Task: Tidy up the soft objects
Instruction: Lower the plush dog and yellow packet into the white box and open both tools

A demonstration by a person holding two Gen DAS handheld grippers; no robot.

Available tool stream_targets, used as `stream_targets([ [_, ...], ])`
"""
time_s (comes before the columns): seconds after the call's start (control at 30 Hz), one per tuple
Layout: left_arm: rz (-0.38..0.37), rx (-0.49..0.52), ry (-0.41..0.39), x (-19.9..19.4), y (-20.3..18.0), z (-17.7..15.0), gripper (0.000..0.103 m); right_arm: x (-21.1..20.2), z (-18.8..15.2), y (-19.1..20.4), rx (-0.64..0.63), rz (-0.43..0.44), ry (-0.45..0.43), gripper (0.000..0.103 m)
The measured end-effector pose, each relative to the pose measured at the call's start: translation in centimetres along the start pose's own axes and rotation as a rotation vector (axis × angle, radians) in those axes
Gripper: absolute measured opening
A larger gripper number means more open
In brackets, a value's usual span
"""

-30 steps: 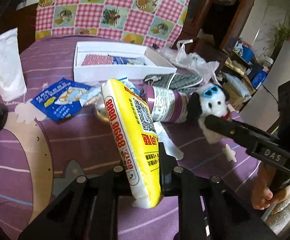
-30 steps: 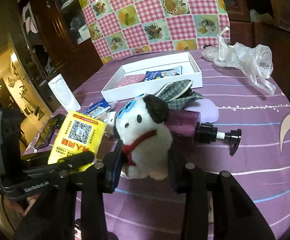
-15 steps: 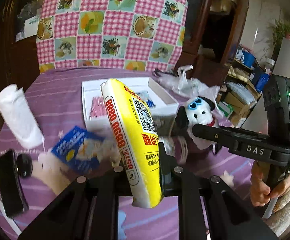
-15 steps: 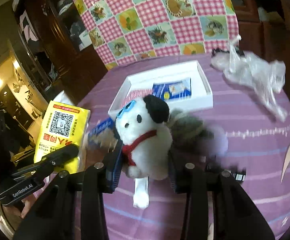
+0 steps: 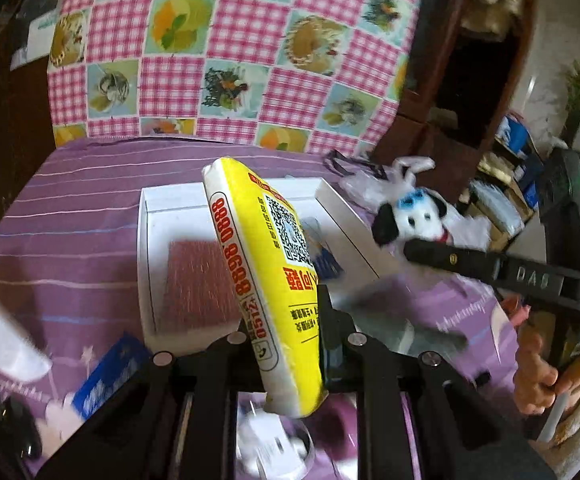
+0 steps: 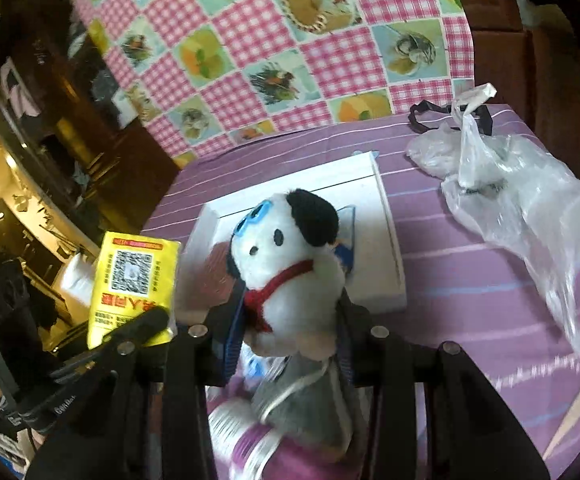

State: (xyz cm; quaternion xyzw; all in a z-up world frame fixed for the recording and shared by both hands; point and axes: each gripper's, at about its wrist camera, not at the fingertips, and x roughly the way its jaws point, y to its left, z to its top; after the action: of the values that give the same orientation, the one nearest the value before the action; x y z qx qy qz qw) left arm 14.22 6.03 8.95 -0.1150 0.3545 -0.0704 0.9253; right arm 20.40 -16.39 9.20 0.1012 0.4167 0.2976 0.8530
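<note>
Carrying step: left gripper point(image 5: 286, 344) clamps tissue pack point(image 5: 266, 264), right gripper point(image 6: 290, 328) clamps plush dog point(image 6: 290, 256); next, lower both into tray point(image 6: 389, 240) at 12 o'clock.

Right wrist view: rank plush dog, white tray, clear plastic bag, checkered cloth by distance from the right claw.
1. White plush dog with black ears: gripped in the right claw.
2. Shallow white tray: just behind the dog.
3. Crumpled clear plastic bag: farther back, to the right.
4. Pink checkered cloth: hanging beyond the table.
</note>
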Motion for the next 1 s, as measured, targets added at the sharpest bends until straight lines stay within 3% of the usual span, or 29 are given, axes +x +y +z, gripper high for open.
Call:
stream_targets([
  [0.2,-0.048,-0.066,0.031,5.0,2.1,2.0,0.015,5.0,2.3,-1.7,0.062,0.01,0.073,0.041],
  [0.3,-0.019,-0.068,0.057,7.1,2.3,1.6,0.015,6.7,2.6,-2.6,0.088,-0.02,0.103,0.041],
  [0.43,0.007,-0.057,0.148,9.5,2.7,-0.2,0.016,8.6,1.8,-3.1,0.064,-0.076,0.215,0.043],
  [0.5,0.049,-0.041,0.178,10.3,2.9,-0.8,0.019,8.5,1.5,-2.8,0.033,-0.104,0.215,0.045],
  [0.6,0.015,-0.051,0.176,9.9,3.2,-0.6,0.03,8.0,1.6,-2.8,0.068,-0.099,0.203,0.054],
  [0.67,-0.019,-0.057,0.155,9.2,3.1,-0.5,0.047,7.2,1.8,-3.5,0.128,-0.075,0.171,0.063],
  [0.73,-0.022,-0.051,0.11,8.2,2.7,-0.5,0.071,6.3,1.9,-3.9,0.17,-0.022,0.139,0.069],
  [0.87,0.047,0.015,0.01,6.1,1.3,-0.7,0.076,5.2,1.9,-3.8,0.168,-0.019,0.106,0.069],
  [1.0,0.118,0.021,-0.056,3.8,0.4,-0.8,0.076,3.3,1.4,-1.9,0.071,-0.053,0.062,0.069],
])
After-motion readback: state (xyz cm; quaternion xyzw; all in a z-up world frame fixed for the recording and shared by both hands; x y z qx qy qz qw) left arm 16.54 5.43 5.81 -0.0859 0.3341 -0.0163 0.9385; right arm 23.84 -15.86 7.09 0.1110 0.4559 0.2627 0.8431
